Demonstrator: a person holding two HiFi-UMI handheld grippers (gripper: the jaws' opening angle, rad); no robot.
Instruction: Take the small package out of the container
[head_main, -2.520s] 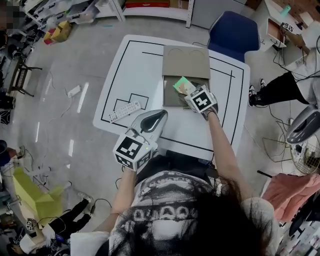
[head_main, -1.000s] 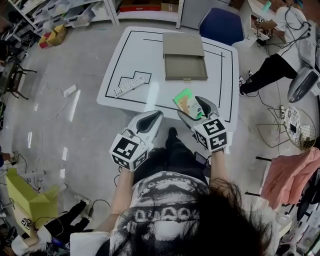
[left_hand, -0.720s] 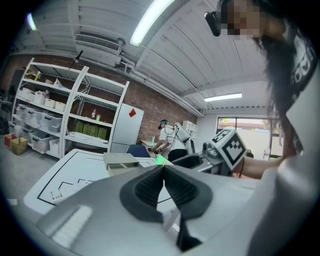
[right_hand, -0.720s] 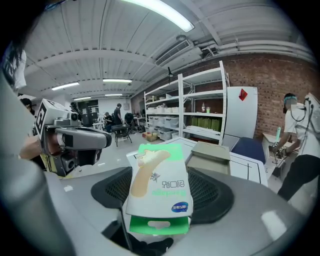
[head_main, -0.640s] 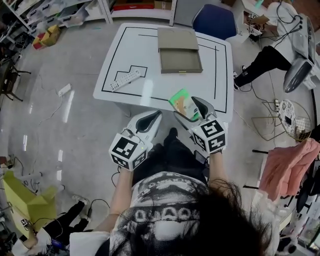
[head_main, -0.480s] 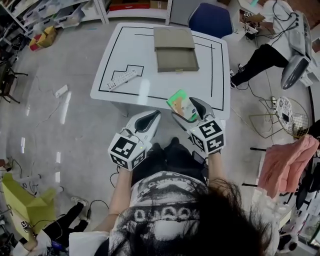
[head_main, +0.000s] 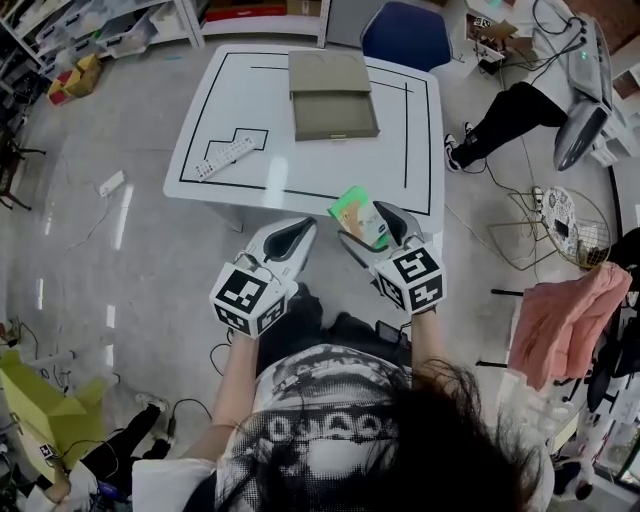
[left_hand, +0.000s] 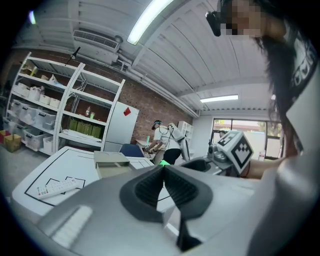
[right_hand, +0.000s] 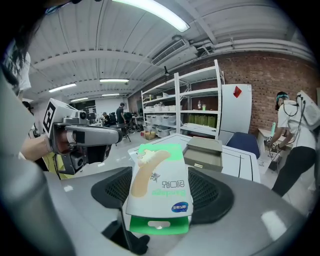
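A small green and white package (right_hand: 159, 189) stands between the pads of my right gripper (head_main: 362, 224), which is shut on it and held near my body, off the table's near edge. In the head view the package (head_main: 357, 216) tilts up and to the left. The container (head_main: 333, 96), a flat grey-brown box with its drawer pulled open, rests on the far side of the white table (head_main: 200, 130); the drawer looks bare. My left gripper (head_main: 298, 230) hangs beside the right one, jaws together with nothing between them (left_hand: 164, 186).
A white remote (head_main: 225, 157) lies on the table's left part inside black tape lines. A blue chair (head_main: 405, 35) stands behind the table. A seated person (head_main: 505, 110) is at the right, with shelves (right_hand: 182, 107) behind and a pink cloth (head_main: 565, 320) nearby.
My right gripper has lifted the package out of the open drawer and drawn it back toward my body. I have backed away from the table. The left gripper stays shut at my side.
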